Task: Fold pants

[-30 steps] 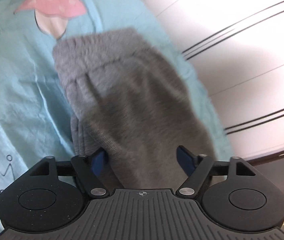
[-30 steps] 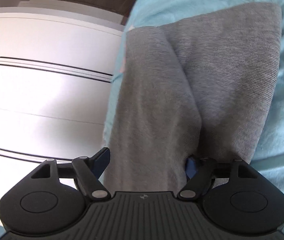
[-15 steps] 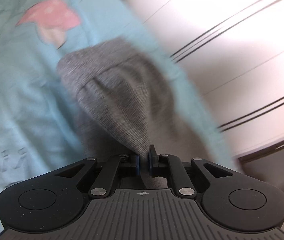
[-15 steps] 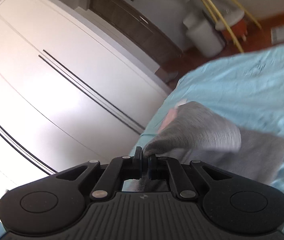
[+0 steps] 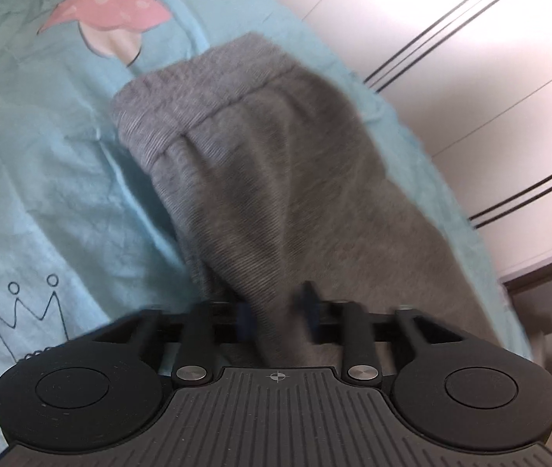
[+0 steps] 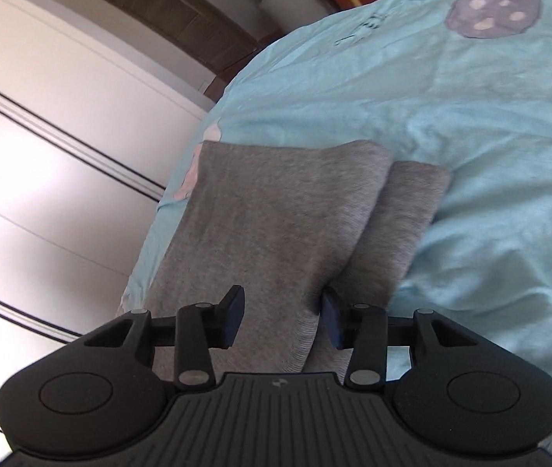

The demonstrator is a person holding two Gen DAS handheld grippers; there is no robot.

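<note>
**Left wrist view**
- Left gripper [image 5: 276,311]: jaws narrowly parted, having eased a little wider just now. A raised ridge of cloth fills the gap and the blurred pads sit against both its flanks, so it is pinching.
- Gray pants [image 5: 276,163]: on the bed, along the edge nearest the wardrobe. The cloth rises in a tented fold to the left gripper.
- Waistband [image 5: 182,89]: the gathered, ribbed far end of the pants, lying on the sheet away from the gripper.
- Turquoise bed sheet [image 5: 42,155]: creased, under the pants and left of them.
- Pink mushroom print [image 5: 108,11]: on the sheet, beyond the waistband.
- Crown outline [image 5: 23,311]: drawn on the sheet, at the lower left.
- White wardrobe [image 5: 470,58]: has dark line trim and stands past the bed's right edge.

**Right wrist view**
- Right gripper [image 6: 281,317]: jaws spread and just now opening. The folded edge of the pants lies between them, and the pads are not pressing it.
- Gray pants [image 6: 276,210]: lying flat by the bed's left edge. The upper layer is laid over a lower one, which shows as a strip along the right.
- Turquoise bed sheet [image 6: 470,136]: rumpled, right of the pants and beyond them.
- Purple mushroom print [image 6: 493,7]: on the sheet near the far edge of the bed.
- White wardrobe [image 6: 42,155]: left of the bed.
</note>
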